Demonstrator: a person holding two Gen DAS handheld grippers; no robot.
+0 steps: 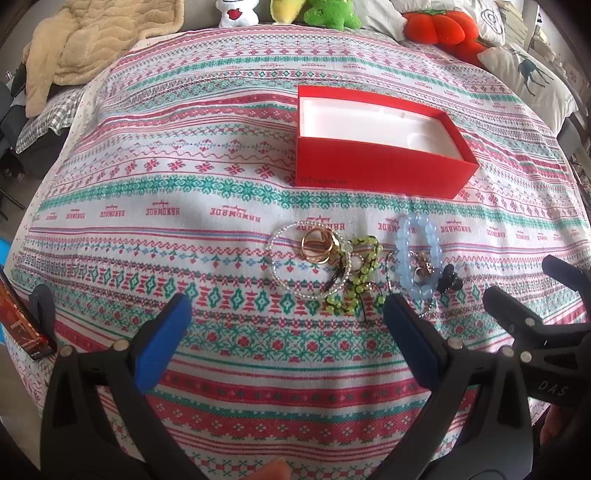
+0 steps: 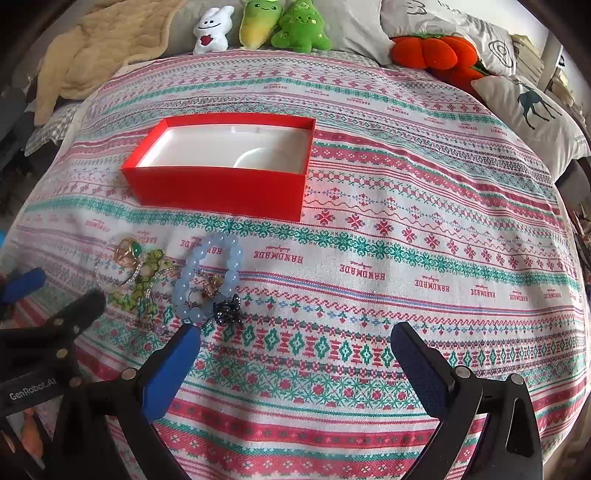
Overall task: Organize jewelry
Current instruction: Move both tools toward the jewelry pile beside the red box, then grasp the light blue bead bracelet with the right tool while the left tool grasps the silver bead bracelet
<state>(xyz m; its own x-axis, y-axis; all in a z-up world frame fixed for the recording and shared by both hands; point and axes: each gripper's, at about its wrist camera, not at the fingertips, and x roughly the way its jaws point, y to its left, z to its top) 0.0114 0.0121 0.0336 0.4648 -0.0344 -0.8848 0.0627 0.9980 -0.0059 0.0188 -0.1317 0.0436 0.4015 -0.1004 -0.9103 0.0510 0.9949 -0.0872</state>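
Observation:
A pile of jewelry lies on the patterned cloth: a pale blue bead bracelet (image 1: 417, 254) (image 2: 208, 280), a clear bead bracelet (image 1: 310, 260), gold rings (image 1: 319, 243), a green bead strand (image 1: 354, 275) (image 2: 147, 273) and a small black charm (image 1: 448, 282) (image 2: 229, 312). An open red box (image 1: 376, 173) (image 2: 221, 192) with a white lining stands behind the pile, empty. My left gripper (image 1: 288, 306) is open just in front of the pile. My right gripper (image 2: 295, 339) is open, to the right of the pile; it also shows in the left wrist view (image 1: 517, 280).
Plush toys (image 2: 258, 26), an orange pumpkin cushion (image 2: 432, 48), pillows (image 2: 532, 110) and a beige blanket (image 2: 96, 48) line the far edge of the bed. A dark orange box (image 1: 22, 321) lies at the left edge.

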